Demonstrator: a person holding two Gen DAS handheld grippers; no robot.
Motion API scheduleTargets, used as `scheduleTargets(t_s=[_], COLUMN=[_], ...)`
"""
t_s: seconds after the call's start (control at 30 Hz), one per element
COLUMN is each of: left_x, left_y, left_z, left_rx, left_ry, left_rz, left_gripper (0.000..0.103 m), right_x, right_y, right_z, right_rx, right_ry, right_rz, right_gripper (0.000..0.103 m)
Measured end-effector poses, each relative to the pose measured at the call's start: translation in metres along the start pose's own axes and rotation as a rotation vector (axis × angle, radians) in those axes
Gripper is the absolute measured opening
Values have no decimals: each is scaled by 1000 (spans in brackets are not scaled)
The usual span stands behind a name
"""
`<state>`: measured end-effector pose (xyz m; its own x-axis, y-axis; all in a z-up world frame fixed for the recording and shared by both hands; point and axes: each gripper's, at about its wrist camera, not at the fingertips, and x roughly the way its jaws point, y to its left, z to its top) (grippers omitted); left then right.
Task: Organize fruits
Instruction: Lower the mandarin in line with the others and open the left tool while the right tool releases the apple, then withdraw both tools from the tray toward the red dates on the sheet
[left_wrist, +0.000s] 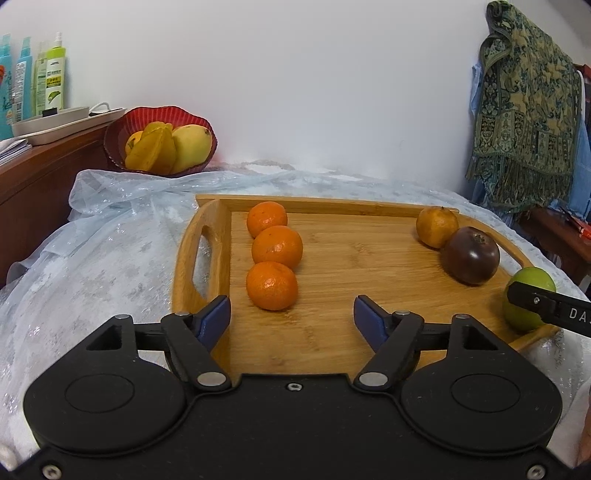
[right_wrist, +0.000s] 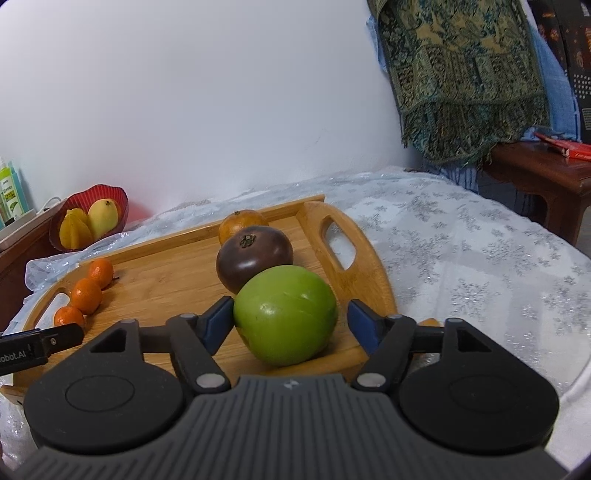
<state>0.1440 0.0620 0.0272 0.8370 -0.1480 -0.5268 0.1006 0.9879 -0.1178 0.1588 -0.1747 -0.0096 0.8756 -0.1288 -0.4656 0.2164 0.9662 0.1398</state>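
A wooden tray (left_wrist: 332, 325) lies on the white cloth. Three oranges (left_wrist: 277, 246) stand in a line at its left side. At its right side stand a dull orange fruit (left_wrist: 437, 226), a dark purple fruit (left_wrist: 471, 254) and a green fruit (right_wrist: 286, 314). My left gripper (left_wrist: 291, 314) is open and empty, just in front of the nearest orange. My right gripper (right_wrist: 290, 317) is open around the green fruit, which rests on the tray; the left pad touches or nearly touches it, the right pad stands apart from it. The green fruit also shows in the left wrist view (left_wrist: 530, 299).
A red bowl (left_wrist: 122, 136) with a mango and starfruit stands at the back left by a wooden cabinet with bottles (left_wrist: 37, 77). A patterned cloth (left_wrist: 528, 110) hangs at the right over a wooden side table (right_wrist: 543, 177).
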Motion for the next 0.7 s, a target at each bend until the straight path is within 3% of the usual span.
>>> scheduleTargets(t_s=[0.33, 0.7], left_x=[-37, -62], left_y=[-1, -4], left_z=[-16, -41], left_rx=[13, 30], left_ry=[-45, -61], left_rz=[6, 7], left_gripper=[81, 85], right_x=[-31, -54], right_y=[10, 27], right_z=[-14, -41], right_rx=[-96, -194], right_ry=[-96, -120], right_rz=[-23, 29], right_gripper=[90, 91])
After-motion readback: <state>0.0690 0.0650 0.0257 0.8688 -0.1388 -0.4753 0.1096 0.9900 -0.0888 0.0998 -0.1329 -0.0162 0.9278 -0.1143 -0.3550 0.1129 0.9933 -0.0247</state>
